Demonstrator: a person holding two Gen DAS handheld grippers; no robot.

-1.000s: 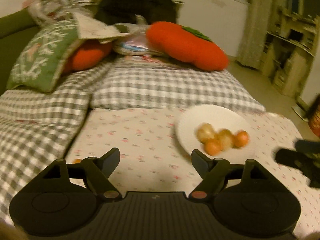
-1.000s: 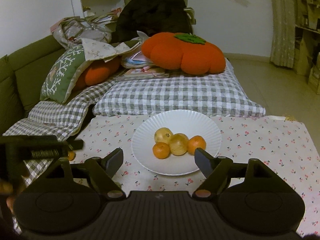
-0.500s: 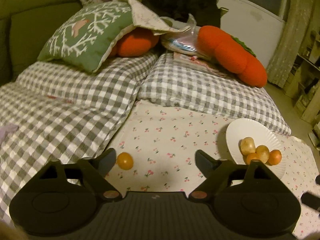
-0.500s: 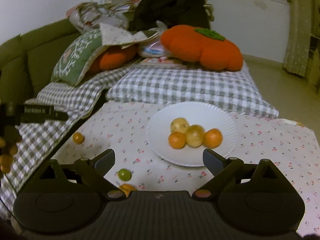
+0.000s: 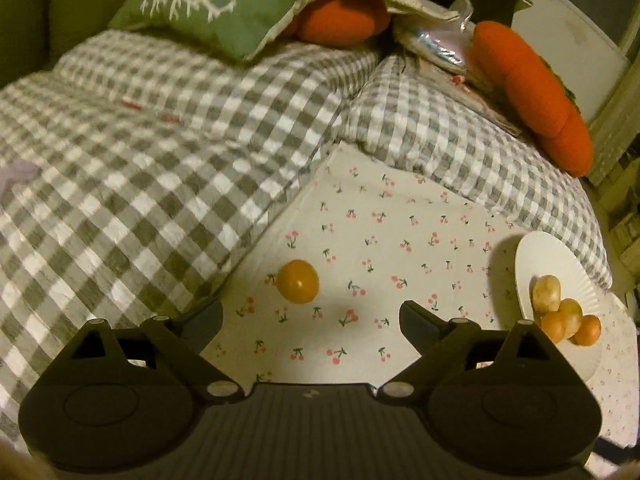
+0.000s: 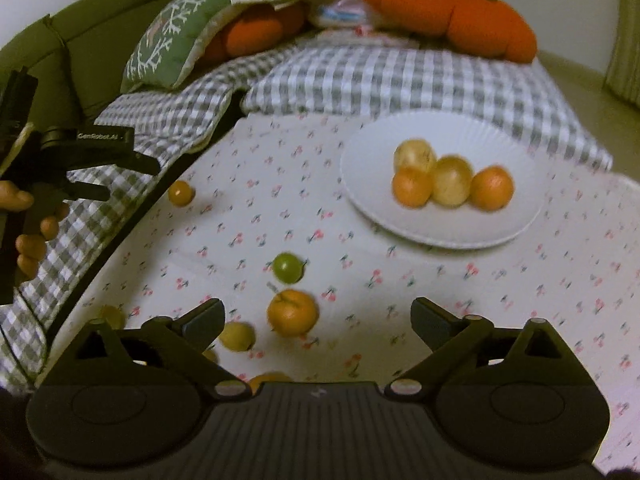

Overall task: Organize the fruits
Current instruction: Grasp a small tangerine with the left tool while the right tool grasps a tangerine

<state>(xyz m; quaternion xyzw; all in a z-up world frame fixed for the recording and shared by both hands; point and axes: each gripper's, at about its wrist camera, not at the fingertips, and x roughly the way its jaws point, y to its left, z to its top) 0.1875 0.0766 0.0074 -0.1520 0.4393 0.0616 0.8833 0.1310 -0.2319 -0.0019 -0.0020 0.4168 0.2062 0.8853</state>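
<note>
— While both sets of jaws have just been spreading wide with nothing between them, how much sorting is getting done?

— Partway, I'd judge. The right gripper point(image 6: 316, 316) is hanging released over a dimpled orange point(image 6: 293, 317), with a pale yellow fruit point(image 6: 237, 335) beside it and a smooth green fruit point(image 6: 287, 267) just beyond, all loose on the cherry-print cloth point(image 6: 440, 280). The left gripper point(image 5: 310, 314) is gaping near a glossy small orange fruit point(image 5: 298, 281).

— And farther off?

— Four round fruits are sitting touching on the ribbed white plate point(image 6: 500, 136). Behind it, soft checked bedding point(image 6: 400, 76) and a plush orange cushion point(image 6: 452, 12) are lying.
</note>
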